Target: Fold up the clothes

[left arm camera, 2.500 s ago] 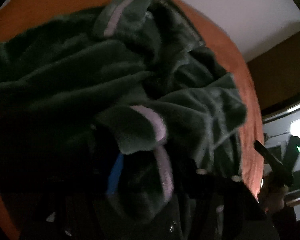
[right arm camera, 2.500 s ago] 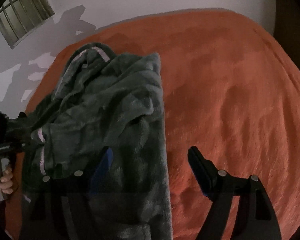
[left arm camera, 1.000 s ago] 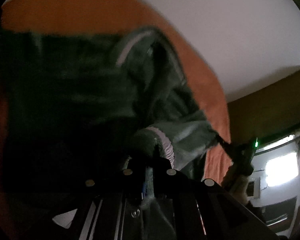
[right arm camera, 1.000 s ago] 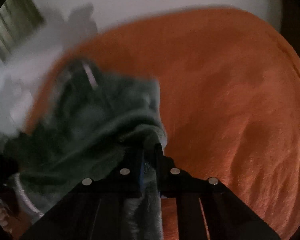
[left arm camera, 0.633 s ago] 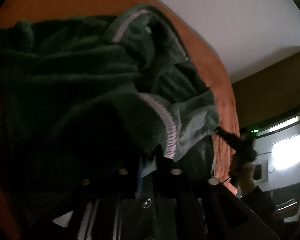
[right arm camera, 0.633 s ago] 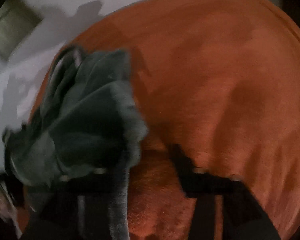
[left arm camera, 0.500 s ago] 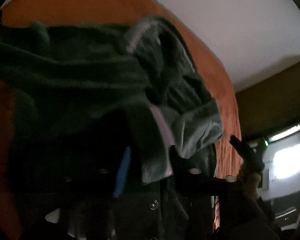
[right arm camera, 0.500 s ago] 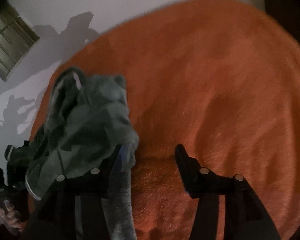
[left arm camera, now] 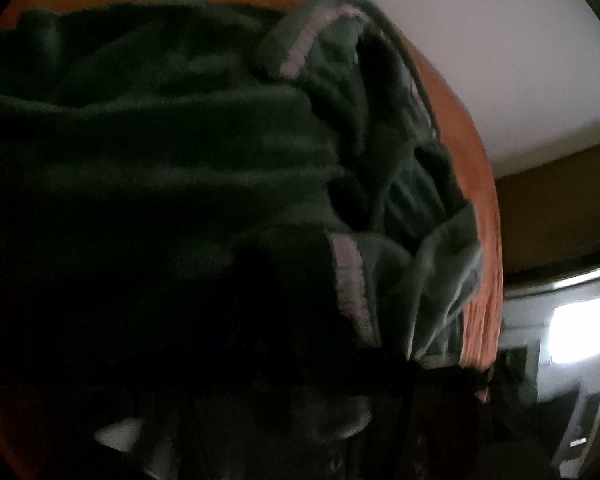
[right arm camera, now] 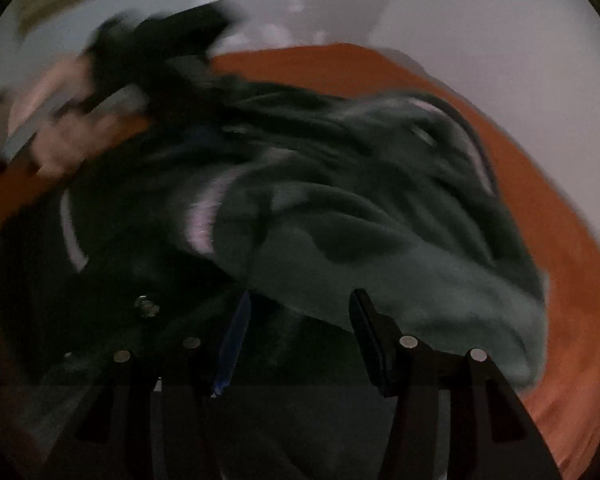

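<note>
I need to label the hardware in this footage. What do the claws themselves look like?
The right claw has two black fingers on angular black arms studded with round silver fasteners; one finger carries a blue pad on its inner face. The left claw is too dark and blurred to describe, and so is any sleeve.

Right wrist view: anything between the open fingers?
Only the dark green fleece garment shows behind the gap of the right gripper; its pads don't press it. Picture is blurred.

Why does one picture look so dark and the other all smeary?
Left wrist view: dim, the garment fades to black at the bottom, and a window glares white. Right wrist view: motion blur smears the hand and garment; only the tool looks sharp.
</note>
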Demonstrator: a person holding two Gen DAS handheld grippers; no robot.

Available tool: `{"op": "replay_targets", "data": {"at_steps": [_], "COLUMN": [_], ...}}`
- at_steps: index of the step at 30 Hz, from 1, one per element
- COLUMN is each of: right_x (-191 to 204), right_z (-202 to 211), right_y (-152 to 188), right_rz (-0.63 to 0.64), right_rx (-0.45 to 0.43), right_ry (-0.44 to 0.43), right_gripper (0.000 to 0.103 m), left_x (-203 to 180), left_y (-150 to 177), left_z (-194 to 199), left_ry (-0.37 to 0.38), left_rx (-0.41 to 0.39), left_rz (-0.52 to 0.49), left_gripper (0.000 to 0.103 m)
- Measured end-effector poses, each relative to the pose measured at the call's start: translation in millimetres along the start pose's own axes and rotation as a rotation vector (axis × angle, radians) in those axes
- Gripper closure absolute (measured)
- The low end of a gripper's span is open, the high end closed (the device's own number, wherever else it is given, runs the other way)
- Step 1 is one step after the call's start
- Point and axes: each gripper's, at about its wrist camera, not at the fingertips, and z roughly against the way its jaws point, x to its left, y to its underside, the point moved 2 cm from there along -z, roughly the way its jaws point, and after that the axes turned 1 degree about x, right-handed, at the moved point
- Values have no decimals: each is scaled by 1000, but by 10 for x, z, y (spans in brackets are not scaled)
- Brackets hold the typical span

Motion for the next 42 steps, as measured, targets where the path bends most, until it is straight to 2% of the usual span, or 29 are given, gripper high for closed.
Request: {"op": "replay_targets", "data": {"at_steps": [2,5,8,9,10,11,13,14,17,20,21,23,24,26,27,28,29,30,31,36,38,39,40,42], "right_x": [241,475,563,572,580,589,614,655,865,1054,1102,1131,1112,1069,1048,1016,970,917,858,515,413,391,419,502], "right_z": [-59,-120,-161,-173,-184,-195,-205,-196,-208,-379,-463,-613,-674,-764,-802,-824,-809,-760,-644,229,418,471,455,259], "right_y": [-73,-144,-180,-182,-185,-187,-195,-220,-307,-418,-445,-446,-462,-468,-465,-473,-495,-528,-578,-849,-884,-888,-861,-766], "right_rz": [106,188,209,214,219,225,242,266,361,473,502,549,572,609,612,604,581,547,497,175,63,18,7,53], "right_rx": [-6,-16,-22,-23,-25,-26,-34,-48,-83,-86,-72,-37,-26,-4,10,17,15,9,-23,-232,-275,-280,-262,-207], "right_ry": [39,108,139,148,157,166,181,182,188,202,208,239,256,278,282,287,286,277,259,183,108,66,40,48], "right_gripper": [52,52,52,52,52,52,52,52,52,53,58,68,68,68,73,81,96,96,96,97,97,97,97,96], "left_x": [-24,-94,-70,5,52,134,264,321,439,418,371,171,97,-11,-51,-54,-56,-43,-36,-235,-297,-306,-298,-238], "left_y": [24,77,47,45,53,60,54,29,-72,-251,-313,-382,-383,-348,-324,-297,-271,-254,-243,-69,-4,8,2,-25], "left_z": [235,563,450,421,393,408,468,484,521,354,262,24,-43,-167,-224,-249,-273,-279,-251,268,447,467,433,256], "left_ry": [10,14,-67,-74,-62,-31,-11,-2,24,47,55,113,121,86,65,75,84,88,90,168,170,145,86,-55], "left_rx": [-122,-238,-161,-126,-114,-124,-154,-157,-158,-100,-74,14,31,53,63,72,82,95,94,48,41,45,57,86], "left_rz": [19,26,2,17,35,57,83,92,106,47,27,-69,-116,-189,-215,-213,-211,-199,-188,-172,-119,-100,-87,-81], "left_gripper": [99,99,92,84,71,64,41,40,39,36,36,34,34,34,37,52,64,81,83,84,83,77,71,64]}}
